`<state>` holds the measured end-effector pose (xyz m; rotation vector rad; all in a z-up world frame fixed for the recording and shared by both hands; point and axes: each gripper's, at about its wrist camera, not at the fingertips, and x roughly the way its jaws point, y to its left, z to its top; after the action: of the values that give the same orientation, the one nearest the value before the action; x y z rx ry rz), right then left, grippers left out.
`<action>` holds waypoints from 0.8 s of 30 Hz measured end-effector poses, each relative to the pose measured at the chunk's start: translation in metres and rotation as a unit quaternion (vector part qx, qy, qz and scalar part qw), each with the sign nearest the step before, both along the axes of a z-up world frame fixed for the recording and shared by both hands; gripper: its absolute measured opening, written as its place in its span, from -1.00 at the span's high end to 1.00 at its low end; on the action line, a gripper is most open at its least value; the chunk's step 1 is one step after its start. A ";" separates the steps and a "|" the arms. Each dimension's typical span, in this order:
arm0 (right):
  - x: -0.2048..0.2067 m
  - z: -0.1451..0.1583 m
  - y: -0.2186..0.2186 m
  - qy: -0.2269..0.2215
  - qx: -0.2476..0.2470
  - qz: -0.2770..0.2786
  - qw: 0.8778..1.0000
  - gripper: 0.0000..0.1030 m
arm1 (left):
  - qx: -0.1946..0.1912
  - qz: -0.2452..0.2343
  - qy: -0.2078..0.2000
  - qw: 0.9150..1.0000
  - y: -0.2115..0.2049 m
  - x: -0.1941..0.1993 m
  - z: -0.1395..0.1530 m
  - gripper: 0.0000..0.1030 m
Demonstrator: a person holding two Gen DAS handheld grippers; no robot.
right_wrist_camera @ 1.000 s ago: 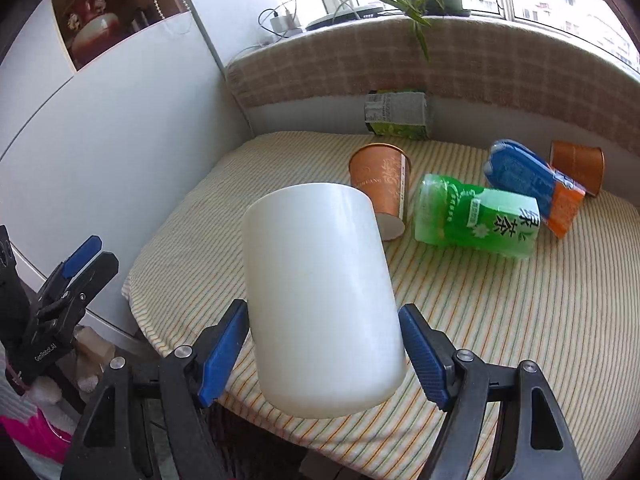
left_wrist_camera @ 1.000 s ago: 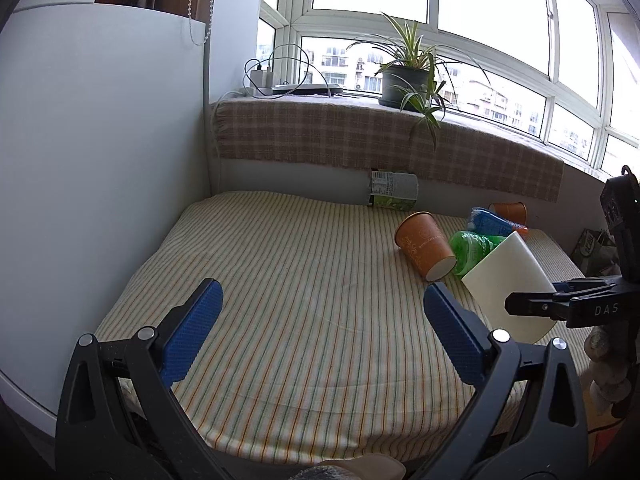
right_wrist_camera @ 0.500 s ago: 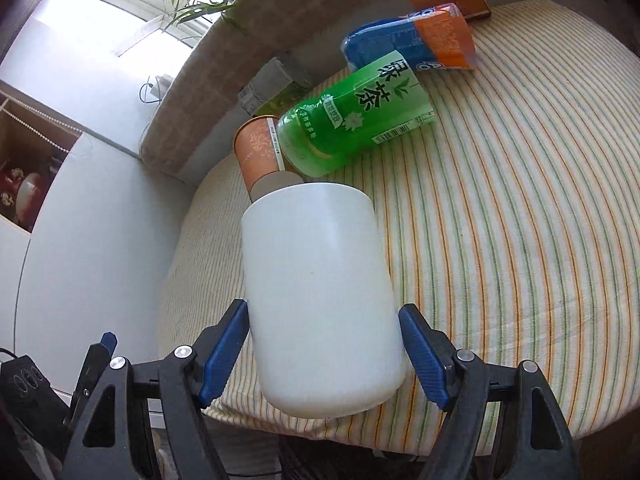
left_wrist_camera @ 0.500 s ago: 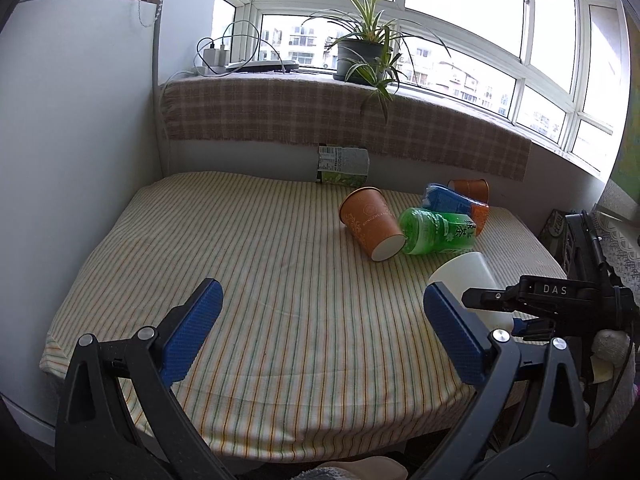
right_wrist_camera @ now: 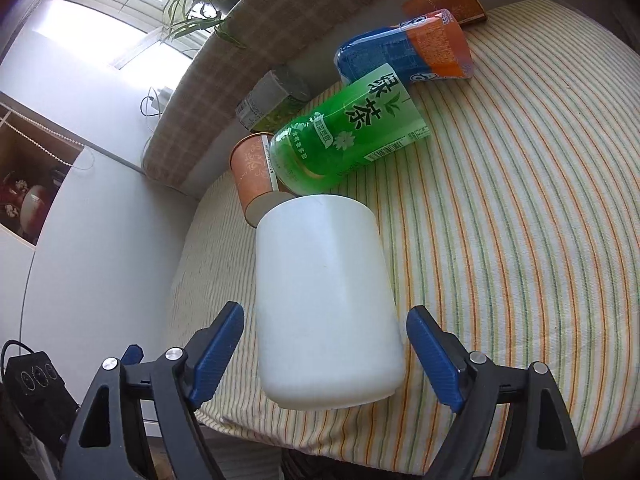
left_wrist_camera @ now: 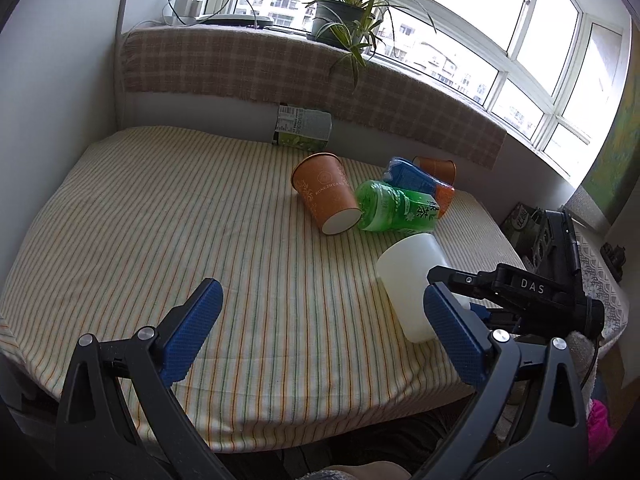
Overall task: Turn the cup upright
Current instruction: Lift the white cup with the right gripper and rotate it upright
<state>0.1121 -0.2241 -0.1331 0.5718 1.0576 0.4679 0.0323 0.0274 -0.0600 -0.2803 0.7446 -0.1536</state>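
A white cup [right_wrist_camera: 326, 300] sits between the blue pads of my right gripper [right_wrist_camera: 326, 354], near the front right edge of the striped table. There are gaps between the pads and the cup's sides, so the jaws stand open around it. In the left wrist view the cup [left_wrist_camera: 412, 276] stands upright on the cloth with its wide mouth up, the right gripper [left_wrist_camera: 460, 300] around its lower part. My left gripper [left_wrist_camera: 320, 332] is open and empty above the front of the table.
An orange paper cup [left_wrist_camera: 326, 194] lies on its side mid-table, touching a green tea bottle [left_wrist_camera: 394, 208]. Behind are a blue-orange packet [left_wrist_camera: 420, 180], another orange cup [left_wrist_camera: 436, 168] and a carton [left_wrist_camera: 304, 126] against the back wall. The striped tablecloth [left_wrist_camera: 160, 220] covers the table.
The right gripper rotated and lowered the white cup from tilted in the air to upright on the cloth. Gaps now show between its pads and the cup. The left gripper's view shifted right.
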 end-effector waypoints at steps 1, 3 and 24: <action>-0.004 0.005 -0.002 -0.013 -0.006 0.003 1.000 -0.70 | -0.014 -0.007 0.008 1.000 -0.001 0.004 -0.002 -0.98; -0.014 0.017 -0.008 -0.046 -0.026 0.006 0.999 -0.70 | -0.049 -0.023 0.032 0.998 -0.005 0.013 -0.007 -0.98; -0.104 0.044 -0.071 -0.134 -0.175 -0.068 0.973 -0.72 | -0.303 -0.055 0.220 0.925 -0.033 0.103 -0.076 -0.77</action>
<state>0.0083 -0.2953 -0.0892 0.2557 0.8110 0.2228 0.1351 -0.0059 -0.1357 -0.8864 1.1527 -0.4393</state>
